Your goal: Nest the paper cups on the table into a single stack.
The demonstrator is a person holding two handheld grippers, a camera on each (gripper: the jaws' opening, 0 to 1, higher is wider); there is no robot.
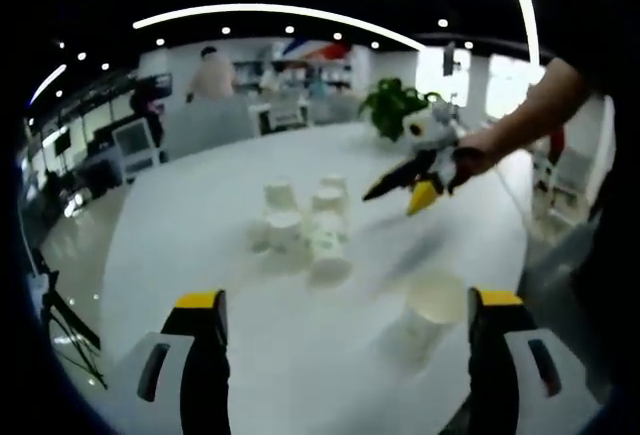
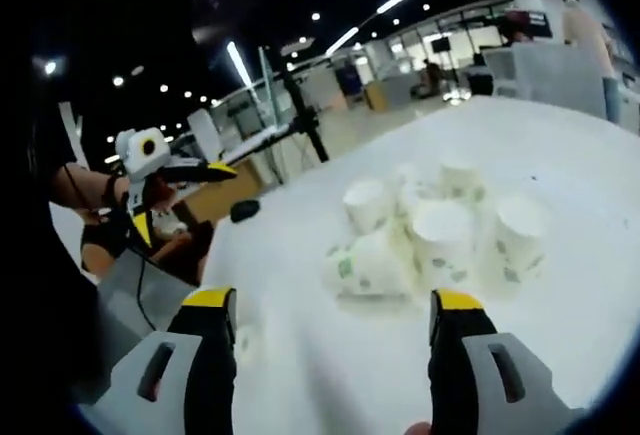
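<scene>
A: Both tongs gape wide with nothing in them: left gripper (image 1: 345, 340), right gripper (image 2: 333, 340).
B: Risk?
A: Light paper cups (image 2: 440, 235) huddle mid-table (image 2: 560, 145), one cup (image 1: 430, 310) apart nearer. A clumsy nudge could topple them or crush a rim.
B: Their look?
A: White, green-flecked, some on their sides.

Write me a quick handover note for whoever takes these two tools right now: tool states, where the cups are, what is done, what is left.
Left tool: open, empty, pointed at the white round table.
Right tool: open, empty, also seen from the left gripper view, held above the table's far side.
Cups: a cluster of white paper cups with green print sits mid-table, most upside down, one lying on its side. One separate white paper cup stands apart, close to the left tool's right jaw.
Done: no stack visible.
Left: gather every cup, including the lone one, into a single nested stack.
</scene>
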